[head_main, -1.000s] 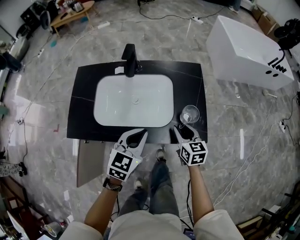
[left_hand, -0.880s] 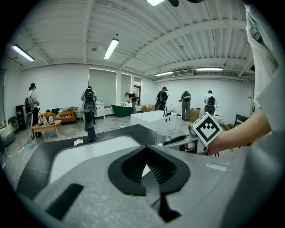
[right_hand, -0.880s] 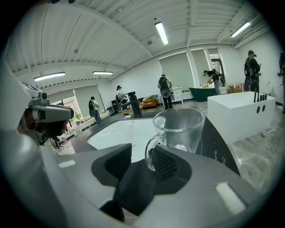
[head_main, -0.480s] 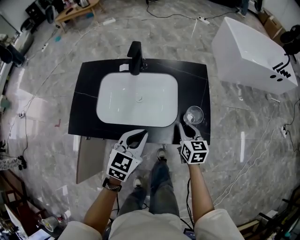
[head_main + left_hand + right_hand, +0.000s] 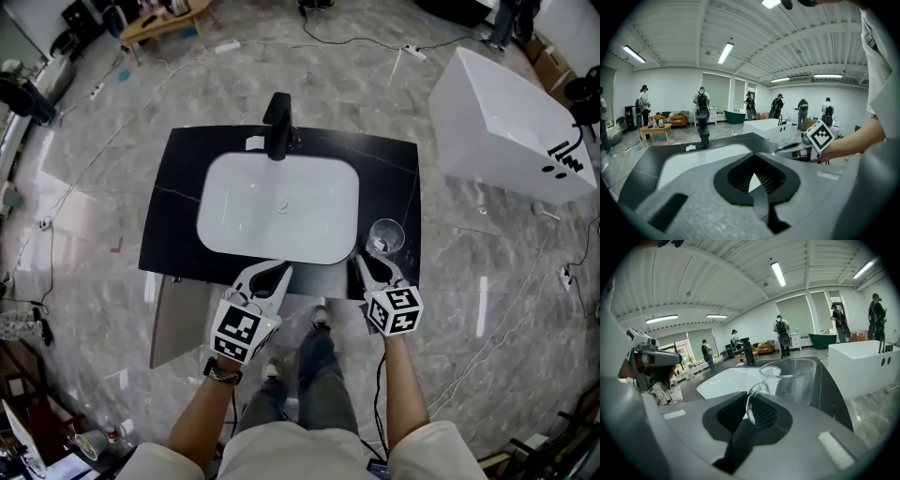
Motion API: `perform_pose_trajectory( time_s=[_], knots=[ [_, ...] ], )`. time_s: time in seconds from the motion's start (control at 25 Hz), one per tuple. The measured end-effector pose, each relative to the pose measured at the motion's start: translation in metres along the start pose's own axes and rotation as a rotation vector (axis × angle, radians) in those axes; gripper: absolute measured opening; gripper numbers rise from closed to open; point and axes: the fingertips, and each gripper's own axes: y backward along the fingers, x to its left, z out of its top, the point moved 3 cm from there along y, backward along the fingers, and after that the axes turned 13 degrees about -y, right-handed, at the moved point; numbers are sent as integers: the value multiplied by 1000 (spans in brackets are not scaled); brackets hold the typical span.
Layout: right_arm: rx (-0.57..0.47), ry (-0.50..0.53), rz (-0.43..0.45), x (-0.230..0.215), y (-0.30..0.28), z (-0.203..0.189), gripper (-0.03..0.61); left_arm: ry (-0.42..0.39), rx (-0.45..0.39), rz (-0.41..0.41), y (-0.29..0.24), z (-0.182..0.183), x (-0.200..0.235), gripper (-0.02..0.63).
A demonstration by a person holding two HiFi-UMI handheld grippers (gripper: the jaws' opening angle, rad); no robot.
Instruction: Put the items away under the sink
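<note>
A clear glass mug [image 5: 384,235] stands on the black countertop [image 5: 178,216] at its front right corner, beside the white basin [image 5: 278,206]. My right gripper [image 5: 372,260] reaches it from the front edge. In the right gripper view the mug [image 5: 797,380] is upright and its handle [image 5: 752,401] sits between the ribbed pads. These jaws have just been closing, and they now pinch the handle. My left gripper [image 5: 278,270] hovers at the counter's front edge, in front of the basin. Its tips [image 5: 754,180] meet with nothing between them.
A black faucet [image 5: 278,124] rises behind the basin. Below the counter's front left corner a grey cabinet door [image 5: 178,323] stands open. A white bathtub [image 5: 506,122] lies on the marble floor to the right, with cables around it. Several people stand far off in the room.
The right gripper's jaws, wide apart a second ago, have closed onto the mug's handle. Both hands have stayed where they were at the counter's front edge.
</note>
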Motion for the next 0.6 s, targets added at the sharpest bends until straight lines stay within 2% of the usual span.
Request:
perform_pose_trajectory(
  time_s=[0.32,0.6],
  knots=[
    [5,66,134,27,4,39,35,24,-32,65,-2,22,19,-2],
    [17,169,266,81,9,75,35,42,-94,181,20,48,39,-2]
  ],
)
